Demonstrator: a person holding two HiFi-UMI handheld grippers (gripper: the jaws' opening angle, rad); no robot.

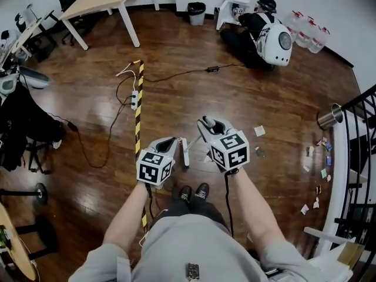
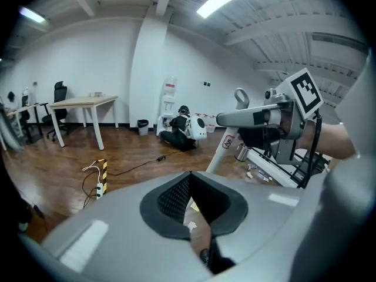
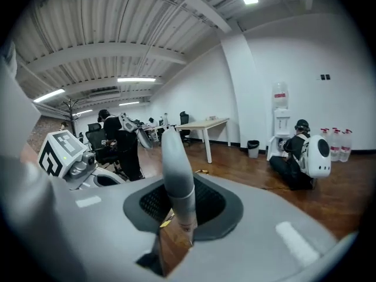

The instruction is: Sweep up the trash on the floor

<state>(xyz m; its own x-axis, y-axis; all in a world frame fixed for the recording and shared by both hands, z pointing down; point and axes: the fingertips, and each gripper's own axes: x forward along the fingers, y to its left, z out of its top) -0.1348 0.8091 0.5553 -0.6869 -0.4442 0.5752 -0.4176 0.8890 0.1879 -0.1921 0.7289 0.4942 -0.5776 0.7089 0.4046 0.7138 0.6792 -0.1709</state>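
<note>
My right tongs gripped the broom handle, I judged so the broom could be carried to the mess. The left tongs stood slightly apart and empty. Trash lay scattered on the floor to my right, unswept.

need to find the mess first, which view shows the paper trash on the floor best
The head view: paper scraps lie scattered across the right side of the floor. The left gripper view catches only a few small bits; the right gripper view shows almost none.
</note>
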